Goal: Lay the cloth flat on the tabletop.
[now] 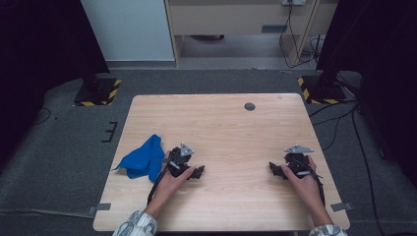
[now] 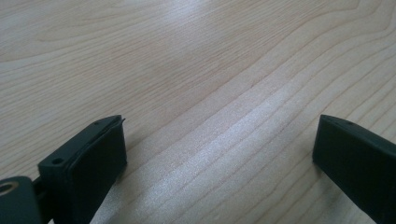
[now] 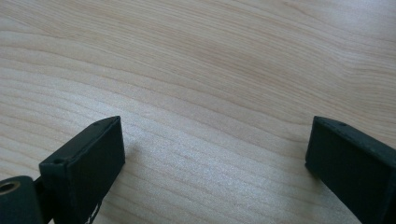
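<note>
Blue crumpled cloth (image 1: pixel 142 160) lies untouched near the left edge of the light wooden bench (image 1: pixel 221 123).

Work looks barely begun, if at all: the cloth sits bunched just beside the left gripper (image 1: pixel 196 172), which rests on the bench with jaws wide apart and empty. The right gripper (image 1: pixel 275 169) rests near the right edge, well apart from the cloth, jaws likewise wide and empty. Grasping and handling all remain.

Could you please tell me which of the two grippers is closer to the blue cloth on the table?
The left gripper: the blue cloth lies crumpled right beside the hand holding it, at the table's left edge. The right gripper sits across the table, far from it.
</note>
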Demonstrator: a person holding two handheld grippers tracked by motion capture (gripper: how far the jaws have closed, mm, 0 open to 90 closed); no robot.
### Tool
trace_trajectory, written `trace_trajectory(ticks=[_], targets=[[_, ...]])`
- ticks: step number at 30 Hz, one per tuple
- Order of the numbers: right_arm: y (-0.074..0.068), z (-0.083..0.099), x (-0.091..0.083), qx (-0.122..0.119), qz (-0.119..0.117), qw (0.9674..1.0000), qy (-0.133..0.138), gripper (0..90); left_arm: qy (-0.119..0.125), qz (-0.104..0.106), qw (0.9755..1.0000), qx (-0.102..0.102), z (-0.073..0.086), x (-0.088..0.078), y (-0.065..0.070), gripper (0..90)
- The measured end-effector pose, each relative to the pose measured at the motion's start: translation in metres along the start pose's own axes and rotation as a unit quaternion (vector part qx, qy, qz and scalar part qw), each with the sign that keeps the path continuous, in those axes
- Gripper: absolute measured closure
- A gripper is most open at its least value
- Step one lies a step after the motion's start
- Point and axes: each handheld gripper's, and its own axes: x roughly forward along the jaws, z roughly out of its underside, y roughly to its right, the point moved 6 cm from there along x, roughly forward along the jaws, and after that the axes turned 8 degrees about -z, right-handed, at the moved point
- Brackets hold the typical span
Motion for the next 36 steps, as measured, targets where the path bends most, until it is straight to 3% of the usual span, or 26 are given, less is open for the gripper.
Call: trace_trajectory(ticks=[6, 8, 11, 14, 17, 18, 19, 20, 24, 28, 36], targets=[[0.000, 0.000, 0.000, 0.000, 0.000, 1.0000, 0.000, 4.7, -0.007, 0.008, 0.9999, 0.010, 0.000, -0.003, 0.000, 4.1], [0.000, 0.000, 0.000, 0.000, 0.000, 1.0000, 0.000, 4.6, 0.000, 0.012, 0.9998, 0.014, -0.002, -0.007, 0.001, 4.6], [0.000, 0.000, 0.000, 0.000, 0.000, 1.0000, 0.000, 4.6, 0.026, 0.011, 0.9996, 0.000, -0.011, -0.019, -0.003, 5.2], [0.000, 0.000, 0.000, 0.000, 0.000, 1.0000, 0.000, 4.7, 0.035, 0.007, 0.9994, -0.001, -0.012, -0.024, -0.009, 5.2], [-0.001, 0.000, 0.000, 0.002, 0.001, 1.0000, 0.000, 4.7, 0.050, -0.026, 0.9984, 0.004, -0.013, -0.034, -0.030, 5.8], [-0.001, 0.000, 0.000, 0.000, -0.001, 1.0000, -0.001, 4.7, 0.050, -0.026, 0.9984, 0.004, -0.013, -0.034, -0.030, 6.2], [-0.001, 0.000, 0.000, -0.001, -0.001, 1.0000, 0.000, 4.7, 0.054, -0.022, 0.9981, -0.020, -0.012, -0.040, -0.043, 6.1], [-0.002, 0.001, 0.000, -0.001, -0.001, 1.0000, 0.000, 4.7, 0.054, -0.022, 0.9981, -0.020, -0.012, -0.040, -0.043, 6.1], [-0.002, 0.001, 0.000, -0.001, -0.001, 1.0000, 0.000, 4.6, 0.053, -0.044, 0.9964, -0.050, -0.003, -0.052, -0.075, 6.2], [-0.002, 0.001, 0.000, -0.001, -0.001, 1.0000, 0.000, 4.7, 0.058, -0.045, 0.9953, -0.063, -0.001, -0.060, -0.089, 6.2], [-0.002, 0.001, 0.000, -0.001, -0.002, 1.0000, -0.001, 4.7, 0.057, -0.057, 0.9952, -0.055, -0.001, -0.069, -0.101, 6.2]])
